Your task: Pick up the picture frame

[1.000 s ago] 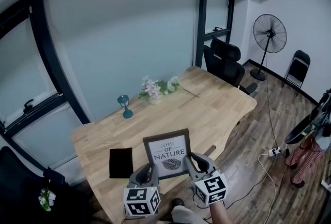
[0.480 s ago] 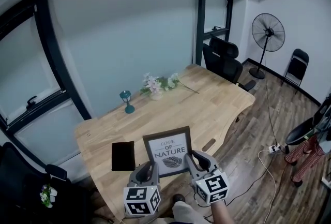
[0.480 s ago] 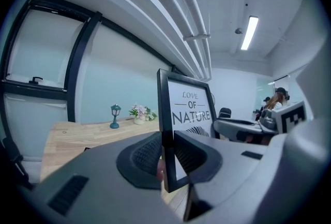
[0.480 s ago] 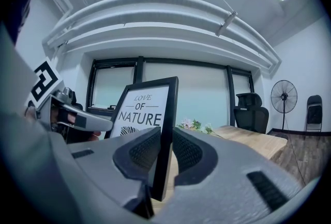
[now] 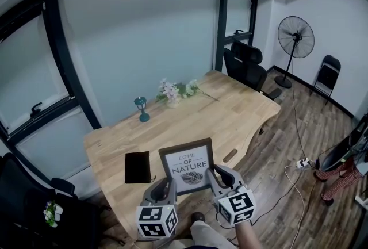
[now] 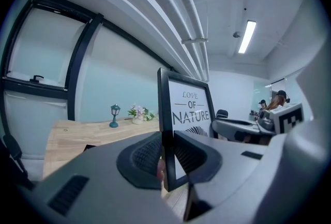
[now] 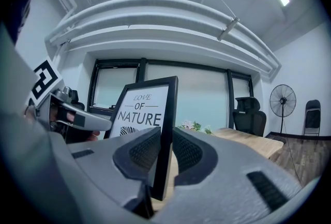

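Observation:
The black picture frame (image 5: 187,166) with the words "LOVE OF NATURE" stands upright in the air over the near edge of the wooden table (image 5: 230,115). My left gripper (image 5: 167,187) is shut on the frame's lower left edge, and my right gripper (image 5: 214,176) is shut on its lower right edge. In the left gripper view the frame (image 6: 189,109) rises between the ribbed pads of the left gripper (image 6: 166,153). The right gripper view shows the frame (image 7: 147,109) edge-on, clamped in the right gripper (image 7: 166,150).
A black pad (image 5: 138,166) lies on the table left of the frame. A small green lamp (image 5: 141,108) and flowers (image 5: 172,92) stand at the far edge. An office chair (image 5: 247,66), a fan (image 5: 296,41), a folding chair (image 5: 329,75) and a person (image 5: 339,173) are at the right.
Both grippers have drawn the frame toward me, away from the black pad and the table's middle, and slightly upward. The grip on it looks the same.

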